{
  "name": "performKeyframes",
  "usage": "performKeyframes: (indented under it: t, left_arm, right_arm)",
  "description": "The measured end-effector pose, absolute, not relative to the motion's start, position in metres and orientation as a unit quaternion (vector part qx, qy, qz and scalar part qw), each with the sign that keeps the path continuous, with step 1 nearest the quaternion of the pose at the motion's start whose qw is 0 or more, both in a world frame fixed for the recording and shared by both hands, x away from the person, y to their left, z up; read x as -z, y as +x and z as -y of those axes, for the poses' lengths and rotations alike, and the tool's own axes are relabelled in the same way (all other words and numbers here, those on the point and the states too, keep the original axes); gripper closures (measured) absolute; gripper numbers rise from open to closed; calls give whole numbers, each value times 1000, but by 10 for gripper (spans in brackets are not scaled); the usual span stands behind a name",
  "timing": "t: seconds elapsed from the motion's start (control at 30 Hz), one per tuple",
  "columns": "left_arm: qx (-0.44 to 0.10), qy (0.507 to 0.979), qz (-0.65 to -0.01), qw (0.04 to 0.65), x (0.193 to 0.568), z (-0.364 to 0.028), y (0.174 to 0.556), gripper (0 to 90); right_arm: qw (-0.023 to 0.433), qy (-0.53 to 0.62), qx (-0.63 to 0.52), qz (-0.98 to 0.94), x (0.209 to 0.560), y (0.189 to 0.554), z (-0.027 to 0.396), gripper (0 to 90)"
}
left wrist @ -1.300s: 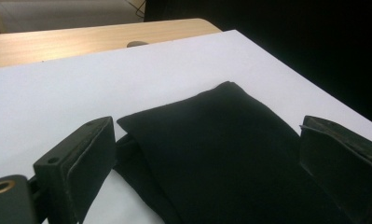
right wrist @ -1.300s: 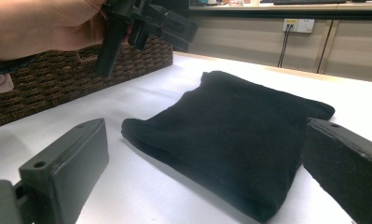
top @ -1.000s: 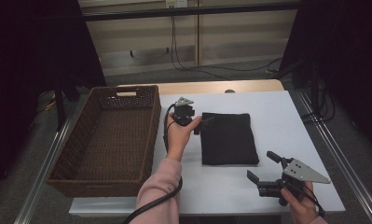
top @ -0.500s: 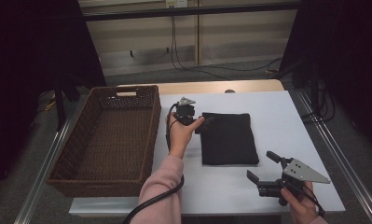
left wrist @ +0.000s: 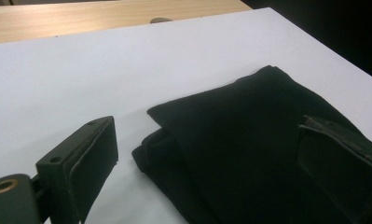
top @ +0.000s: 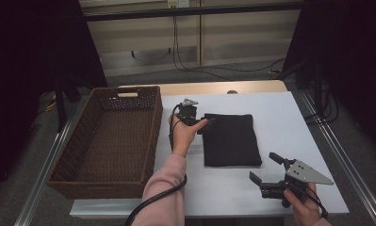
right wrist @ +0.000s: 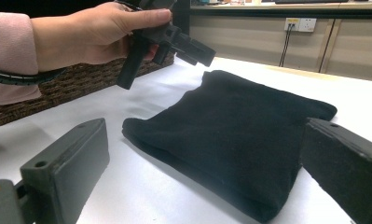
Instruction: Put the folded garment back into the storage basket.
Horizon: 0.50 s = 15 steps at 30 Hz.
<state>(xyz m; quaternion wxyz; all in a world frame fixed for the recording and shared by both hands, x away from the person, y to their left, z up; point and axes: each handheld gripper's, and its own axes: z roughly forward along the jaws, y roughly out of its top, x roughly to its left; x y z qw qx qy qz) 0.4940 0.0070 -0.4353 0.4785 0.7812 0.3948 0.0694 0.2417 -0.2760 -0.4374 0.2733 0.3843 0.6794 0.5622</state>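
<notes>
A folded black cloth (top: 231, 140) lies flat in the middle of the white table (top: 280, 113). My left gripper (top: 205, 125) is at its far left corner, held in a hand with a pink sleeve. In the left gripper view the gripper (left wrist: 209, 135) is open, one jaw over bare table and the other above the cloth (left wrist: 249, 154). My right gripper (top: 265, 168) is open near the table's front edge, apart from the cloth. Its jaws face the cloth (right wrist: 239, 135) in the right gripper view (right wrist: 207, 140), where the left gripper (right wrist: 174, 42) hovers beyond.
A large brown wicker basket (top: 153, 136) stands along the table's left side, close to my left hand; its wall (right wrist: 72, 84) shows behind that hand. A strip of wooden tabletop (top: 214, 87) runs along the back. Metal rails flank the table.
My left gripper has edged slightly right, toward the cloth's corner. The right gripper and the cloth have not moved.
</notes>
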Motion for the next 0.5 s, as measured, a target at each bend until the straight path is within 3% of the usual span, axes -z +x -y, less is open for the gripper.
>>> performKeyframes:
  t: [0.5]
  left_arm:
    - [-79, 788, -402, 460, 446, 3, 502, 66]
  right_arm:
    - [273, 384, -562, -680, 437, 242, 276, 18]
